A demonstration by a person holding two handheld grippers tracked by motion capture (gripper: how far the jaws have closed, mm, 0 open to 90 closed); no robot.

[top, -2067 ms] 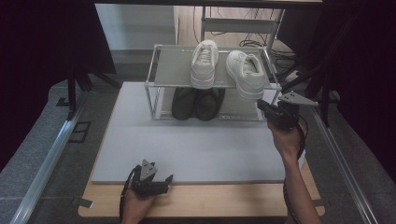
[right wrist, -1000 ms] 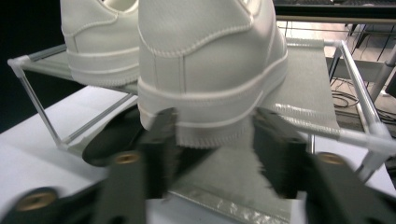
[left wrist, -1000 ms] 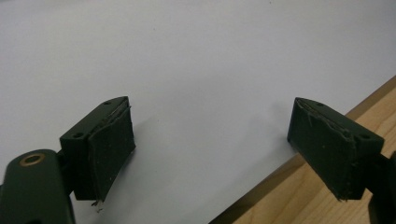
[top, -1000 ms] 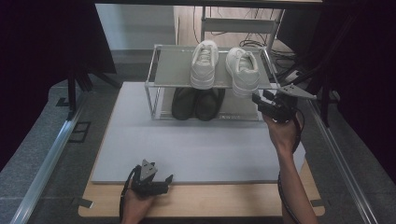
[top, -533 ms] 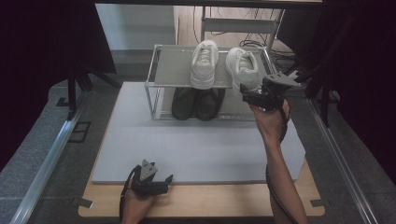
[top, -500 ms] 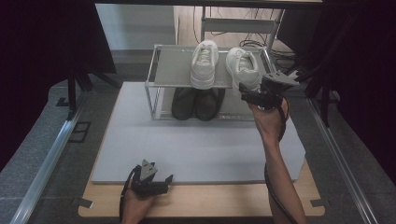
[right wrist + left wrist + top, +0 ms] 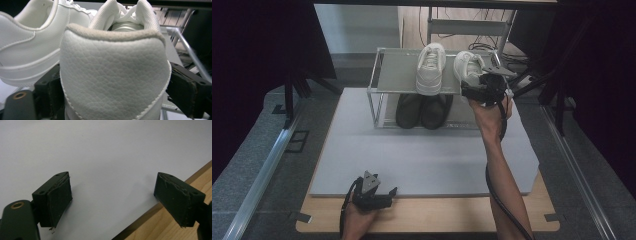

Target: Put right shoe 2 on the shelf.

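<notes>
Plainly, white sneaker [image 7: 112, 72]; pebbled leather heel, grey-edged collar, white laces.

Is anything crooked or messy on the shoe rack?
A little. The right white shoe sits turned at a slant on the rack, while the left white shoe lies straight. The right tongs straddle the slanted shoe's heel. Nothing looks spilled or broken.
</notes>
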